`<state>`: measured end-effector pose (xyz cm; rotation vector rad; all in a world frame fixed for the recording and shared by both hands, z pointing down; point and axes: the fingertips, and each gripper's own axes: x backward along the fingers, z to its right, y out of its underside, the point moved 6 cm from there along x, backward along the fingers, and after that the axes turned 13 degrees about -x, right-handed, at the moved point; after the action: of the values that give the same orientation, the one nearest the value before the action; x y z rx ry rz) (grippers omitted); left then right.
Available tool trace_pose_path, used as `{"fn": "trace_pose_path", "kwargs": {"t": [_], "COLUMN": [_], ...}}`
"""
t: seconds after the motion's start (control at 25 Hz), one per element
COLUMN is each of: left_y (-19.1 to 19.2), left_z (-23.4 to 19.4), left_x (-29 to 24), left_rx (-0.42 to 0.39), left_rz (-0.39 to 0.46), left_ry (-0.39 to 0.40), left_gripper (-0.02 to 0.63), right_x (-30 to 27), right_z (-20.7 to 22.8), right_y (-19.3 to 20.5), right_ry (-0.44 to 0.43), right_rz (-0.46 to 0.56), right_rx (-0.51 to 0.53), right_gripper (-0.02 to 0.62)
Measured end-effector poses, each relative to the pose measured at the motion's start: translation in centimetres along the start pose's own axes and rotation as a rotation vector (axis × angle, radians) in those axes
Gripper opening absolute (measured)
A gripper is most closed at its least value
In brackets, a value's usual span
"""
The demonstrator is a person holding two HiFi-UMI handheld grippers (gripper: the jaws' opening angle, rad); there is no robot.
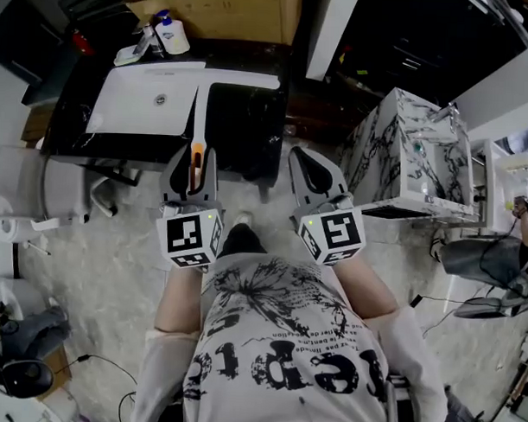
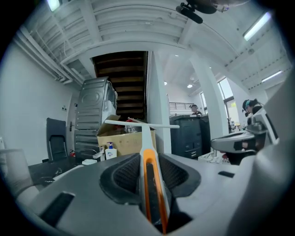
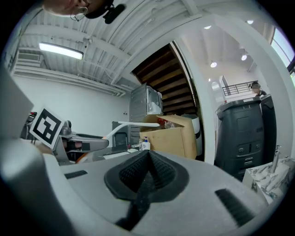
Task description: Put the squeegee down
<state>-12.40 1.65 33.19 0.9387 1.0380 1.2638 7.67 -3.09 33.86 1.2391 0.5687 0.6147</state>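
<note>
Right, on the left we have the white basin (image 1: 147,102) set in the black counter (image 1: 249,136). Just before it, the left gripper (image 1: 194,164) is clamped on the orange handle of the squeegee (image 2: 148,173), which we see held level in the air, its white blade pointing out over the counter's near edge. Across to the right, the right gripper (image 1: 307,168) sits alongside with its pads pressed together on nothing, and a marble-patterned cabinet (image 1: 404,159) stands at the far right.
</note>
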Motion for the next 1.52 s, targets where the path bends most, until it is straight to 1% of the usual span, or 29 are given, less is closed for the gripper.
{"fn": "trace_pose_path", "kwargs": {"t": [0.16, 0.36, 0.56, 0.64, 0.84, 1.0, 1.12, 1.28, 1.52], "left_y": [0.4, 2.1, 4.1, 4.7, 6.4, 9.2, 11.5, 14.5, 16.5], "left_z": [-2.3, -4.8, -5.7, -5.8, -5.0, -3.3, -2.3, -1.2, 0.2], "left_x": [-5.4, -11.7, -15.9, -16.9, -18.8, -20.2, -21.2, -22.9, -24.7], "left_rx": [0.006, 0.017, 0.020, 0.024, 0.030, 0.039, 0.025, 0.038, 0.081], "left_rz": [-0.006, -0.015, -0.046, -0.057, -0.099, -0.162, -0.210, -0.284, -0.399], "left_ry": [0.077, 0.182, 0.256, 0.267, 0.281, 0.300, 0.299, 0.296, 0.338], "left_gripper": [0.129, 0.129, 0.129, 0.129, 0.129, 0.129, 0.129, 0.129, 0.129], "right_x": [-4.5, -9.9, -13.0, -13.8, -15.1, -15.3, -15.5, -15.3, -15.0], "right_z": [0.9, 1.6, 2.8, 3.3, 4.2, 5.5, 6.6, 7.9, 9.3], "right_y": [-0.9, -0.6, 0.0, 0.0, -0.1, 0.5, 1.2, 2.5, 3.6], "right_ry": [0.063, 0.146, 0.208, 0.216, 0.200, 0.207, 0.215, 0.226, 0.232], "right_rz": [0.002, -0.006, 0.001, 0.002, -0.008, -0.044, -0.069, -0.099, -0.114], "right_rx": [-0.005, -0.017, -0.045, -0.054, -0.043, -0.043, -0.051, -0.065, -0.091], "right_gripper": [-0.008, -0.008, -0.008, -0.009, -0.009, -0.008, -0.008, -0.008, -0.008]}}
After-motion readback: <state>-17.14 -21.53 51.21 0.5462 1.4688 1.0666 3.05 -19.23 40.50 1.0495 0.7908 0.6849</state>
